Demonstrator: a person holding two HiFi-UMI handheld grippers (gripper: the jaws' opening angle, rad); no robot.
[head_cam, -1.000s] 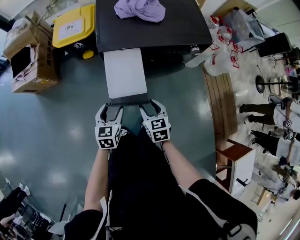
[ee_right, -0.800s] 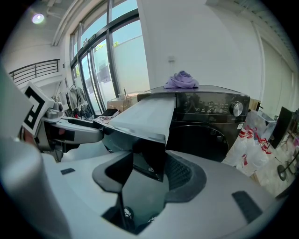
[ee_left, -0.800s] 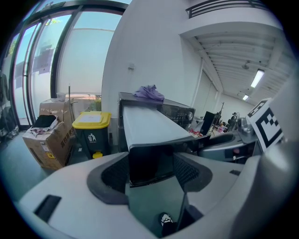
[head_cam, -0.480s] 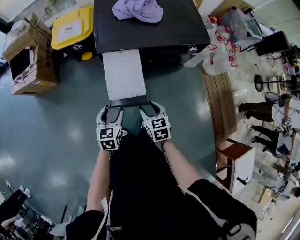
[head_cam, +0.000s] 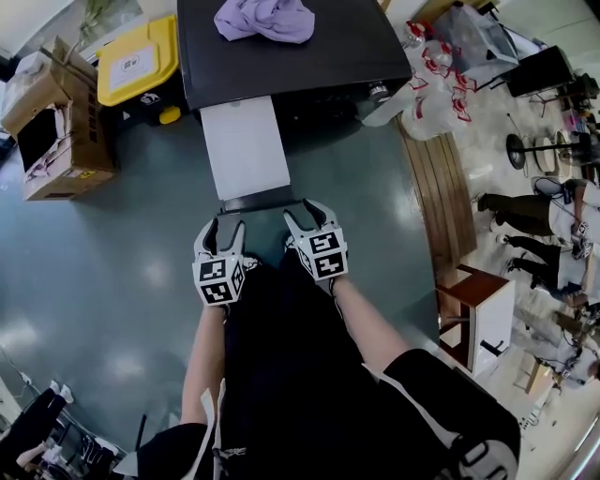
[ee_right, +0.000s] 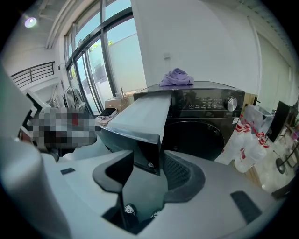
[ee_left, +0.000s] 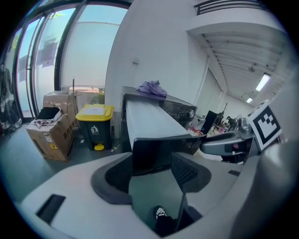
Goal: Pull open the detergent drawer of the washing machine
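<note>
**Detergent drawer drawn out, a gripper at each end of its front panel**

In the head view, cardboard boxes (head_cam: 58, 122) and a yellow-lidded bin (head_cam: 138, 58) stand on the grey floor (head_cam: 112, 281), left of the black washing machine (head_cam: 319, 56). A purple cloth (head_cam: 265, 19) lies on the machine's top. The detergent drawer (head_cam: 246, 145) juts from the machine's upper left toward the person and is pulled far out. Its dark front panel (head_cam: 258, 200) is the part nearest the grippers.

The left gripper (head_cam: 221, 228) sits at the panel's left end. Its jaws stand wide apart, having just closed a little. In the left gripper view the panel shows between their tips, with no pad seen pressing on it.

The right gripper (head_cam: 307, 216) sits at the panel's right end, jaws likewise apart. In the right gripper view the panel's right corner stands between them, with a gap to the right-hand pad (ee_right: 180, 170).

Right of the machine lie plastic bags (head_cam: 427, 84) with red print, and below them runs a strip of wooden planks (head_cam: 436, 206).
</note>
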